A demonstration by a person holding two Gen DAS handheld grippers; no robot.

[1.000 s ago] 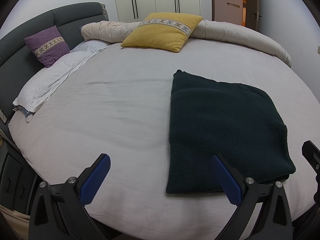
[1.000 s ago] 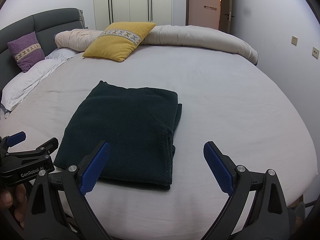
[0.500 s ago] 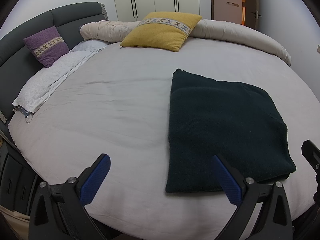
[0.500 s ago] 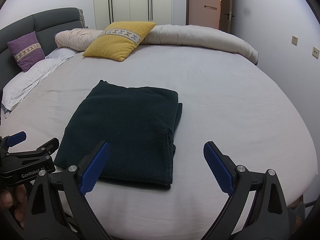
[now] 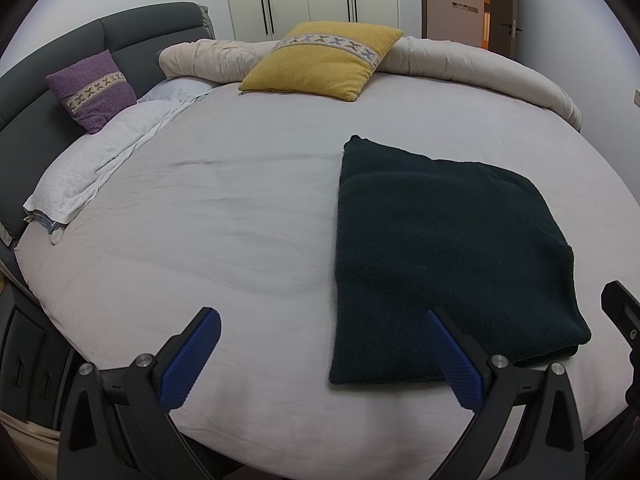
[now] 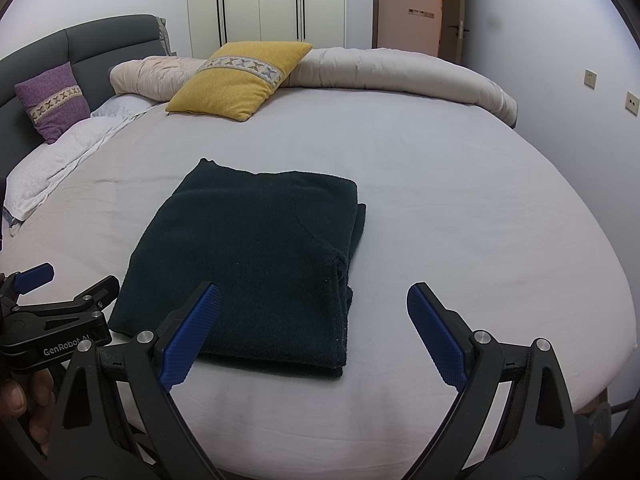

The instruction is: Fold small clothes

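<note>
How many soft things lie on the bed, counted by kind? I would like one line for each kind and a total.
Folded dark green garment: 1
Cushions: 2, one yellow cushion and one purple cushion
Rolled beige duvet: 1
White pillow at the headboard: 1
Total: 5

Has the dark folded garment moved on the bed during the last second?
No. The dark folded garment keeps its place relative to the yellow pillow.

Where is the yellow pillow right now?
The yellow pillow lies at the far side of the bed, leaning on the rolled duvet, beyond the dark folded garment; the purple pillow is further left.
</note>
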